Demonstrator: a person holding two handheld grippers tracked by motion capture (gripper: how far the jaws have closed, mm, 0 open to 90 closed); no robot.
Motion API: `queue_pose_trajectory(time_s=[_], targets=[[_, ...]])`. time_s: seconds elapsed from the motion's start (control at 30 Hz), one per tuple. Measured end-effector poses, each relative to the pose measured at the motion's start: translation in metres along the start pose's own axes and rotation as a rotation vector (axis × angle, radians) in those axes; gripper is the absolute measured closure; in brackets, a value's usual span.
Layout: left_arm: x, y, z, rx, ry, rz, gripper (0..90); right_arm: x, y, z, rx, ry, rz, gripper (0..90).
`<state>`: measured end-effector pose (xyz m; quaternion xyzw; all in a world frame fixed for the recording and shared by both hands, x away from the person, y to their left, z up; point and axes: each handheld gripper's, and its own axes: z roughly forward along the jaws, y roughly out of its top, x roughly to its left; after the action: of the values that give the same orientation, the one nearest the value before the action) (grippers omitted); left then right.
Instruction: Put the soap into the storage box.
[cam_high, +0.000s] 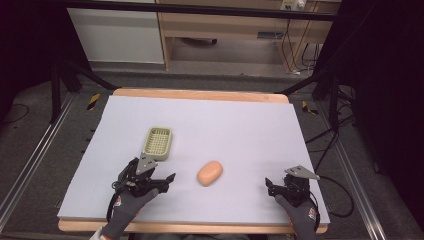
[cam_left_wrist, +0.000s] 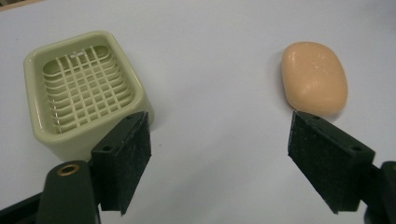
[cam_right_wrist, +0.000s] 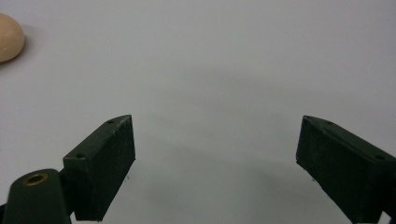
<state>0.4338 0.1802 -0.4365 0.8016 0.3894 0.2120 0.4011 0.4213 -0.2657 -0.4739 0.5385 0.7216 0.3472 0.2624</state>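
Down at the near edge of the pale lavender-grey table cover (cam_high: 240, 125), the left gripper (cam_high: 156, 176) is held in a grey-gloved hand (cam_high: 131, 204), its two black jaws spread wide with nothing between them. Just ahead of it and slightly to its left sits a pale green plastic soap dish with a slatted grid floor (cam_high: 157, 142); in the left gripper view the same dish (cam_left_wrist: 84, 88) lies right behind the left jaw, upright and with nothing on its grid. Ahead and to the right of that gripper lies a peach-coloured oval bar of soap (cam_high: 209, 173), flat on the cover and apart from the dish. In the left gripper view the soap (cam_left_wrist: 315, 77) sits just beyond the tip of the right jaw (whether the jaw touches it cannot be told), outside the gap rather than within it.

The right gripper (cam_high: 275, 186), held in the other gloved hand (cam_high: 300, 212), rests well to the right of the soap, near the cover's near right corner. Its jaws also stand wide apart, with bare cover between them in the right gripper view. From there the soap (cam_right_wrist: 9, 36) appears far off to the left, cut by the frame edge.
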Motion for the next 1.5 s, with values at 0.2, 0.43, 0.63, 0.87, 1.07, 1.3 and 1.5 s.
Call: queue_pose_trajectory(time_s=[0.2,0.43,0.63,0.87,1.07,1.3,1.5], targets=[[-0.002,0.008,0.001,0.002,-0.005,0.021,20.3,0.0,0.0,0.0,0.001,0.001,-0.001,12.0],[-0.008,0.019,0.002,0.003,-0.014,0.043,20.0,0.0,0.0,0.0,0.0,0.002,0.001,12.0],[-0.011,0.026,0.003,-0.003,-0.024,0.047,19.8,0.0,0.0,0.0,0.0,0.003,0.001,12.0],[-0.019,0.033,0.01,-0.004,-0.042,0.055,19.7,0.0,0.0,0.0,0.002,0.003,-0.007,12.0],[-0.026,0.04,0.018,0.0,-0.059,0.063,19.7,0.0,0.0,0.0,0.002,0.005,-0.007,12.0],[-0.034,0.045,0.026,0.002,-0.069,0.066,19.6,0.0,0.0,0.0,0.001,0.006,-0.007,12.0],[-0.039,0.049,0.033,0.009,-0.077,0.071,19.4,0.0,0.001,0.0,0.0,0.01,-0.011,12.0]])
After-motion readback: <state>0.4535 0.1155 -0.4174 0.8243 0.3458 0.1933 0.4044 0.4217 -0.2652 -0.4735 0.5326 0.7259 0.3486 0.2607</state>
